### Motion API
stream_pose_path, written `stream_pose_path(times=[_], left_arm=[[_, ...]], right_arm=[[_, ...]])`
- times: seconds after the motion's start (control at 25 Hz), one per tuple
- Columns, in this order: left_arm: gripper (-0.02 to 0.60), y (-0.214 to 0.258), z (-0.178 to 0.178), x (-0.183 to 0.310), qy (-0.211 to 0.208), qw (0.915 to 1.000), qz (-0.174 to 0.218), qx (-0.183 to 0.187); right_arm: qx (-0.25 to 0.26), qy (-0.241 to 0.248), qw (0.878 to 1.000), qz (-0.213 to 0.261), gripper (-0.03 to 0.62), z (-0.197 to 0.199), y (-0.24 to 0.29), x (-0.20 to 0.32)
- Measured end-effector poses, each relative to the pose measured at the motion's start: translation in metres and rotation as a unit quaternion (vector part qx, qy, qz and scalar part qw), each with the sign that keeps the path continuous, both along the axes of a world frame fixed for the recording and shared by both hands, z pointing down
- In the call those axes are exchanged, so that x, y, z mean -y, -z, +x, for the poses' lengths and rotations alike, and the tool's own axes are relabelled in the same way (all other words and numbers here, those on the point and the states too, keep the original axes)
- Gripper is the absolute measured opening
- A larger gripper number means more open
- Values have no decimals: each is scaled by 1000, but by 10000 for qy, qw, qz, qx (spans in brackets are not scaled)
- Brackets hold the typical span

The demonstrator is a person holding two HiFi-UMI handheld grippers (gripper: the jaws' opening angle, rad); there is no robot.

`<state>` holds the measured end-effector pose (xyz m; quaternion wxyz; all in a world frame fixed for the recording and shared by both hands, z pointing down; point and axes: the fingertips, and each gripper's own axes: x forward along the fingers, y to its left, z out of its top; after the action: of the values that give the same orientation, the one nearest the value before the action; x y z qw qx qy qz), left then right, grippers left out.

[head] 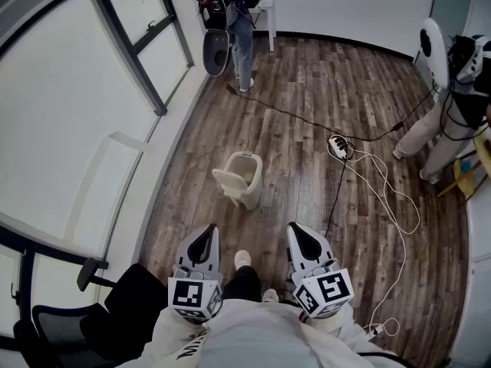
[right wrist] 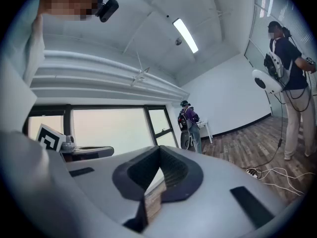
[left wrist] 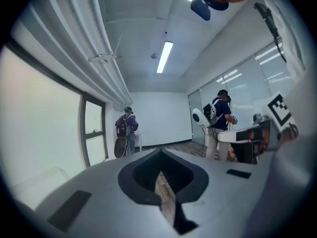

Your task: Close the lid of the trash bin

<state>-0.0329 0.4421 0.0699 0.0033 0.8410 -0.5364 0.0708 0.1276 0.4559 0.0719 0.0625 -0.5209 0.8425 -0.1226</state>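
A: How far w/ the bin?

B: Not started, I'd say. Trash bin [head: 248,172] stands on the wood floor [head: 307,129] ahead of the person's feet. Its lid [head: 228,181] is flipped open and hangs off the near-left side. The whole job's left: approach, reach, swing it shut.

A: Claws?

B: Left gripper [head: 207,234] & right gripper [head: 298,233] are held low by the body, well apart from the bin. Jaws pressed together on each, just a thin slit btwn. Nothing held, nothing touched.

Daylight pours through the window [head: 69,129], washed out to white, and a ceiling strip light [left wrist: 165,57] glows above me. My views bend and darken at the edges.
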Motion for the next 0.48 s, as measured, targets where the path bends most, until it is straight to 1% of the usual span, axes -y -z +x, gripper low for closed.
stream_pose_path(times=[0.24, 0.48], left_arm=[[6, -5, 6, 14, -106, 9999, -48, 20], [6, -11, 13, 45, -160, 9998, -76, 6]], right_arm=[[14, -103, 9999, -57, 23, 5, -5, 12], [-17, -185, 9998, -108, 23, 13, -11, 37]])
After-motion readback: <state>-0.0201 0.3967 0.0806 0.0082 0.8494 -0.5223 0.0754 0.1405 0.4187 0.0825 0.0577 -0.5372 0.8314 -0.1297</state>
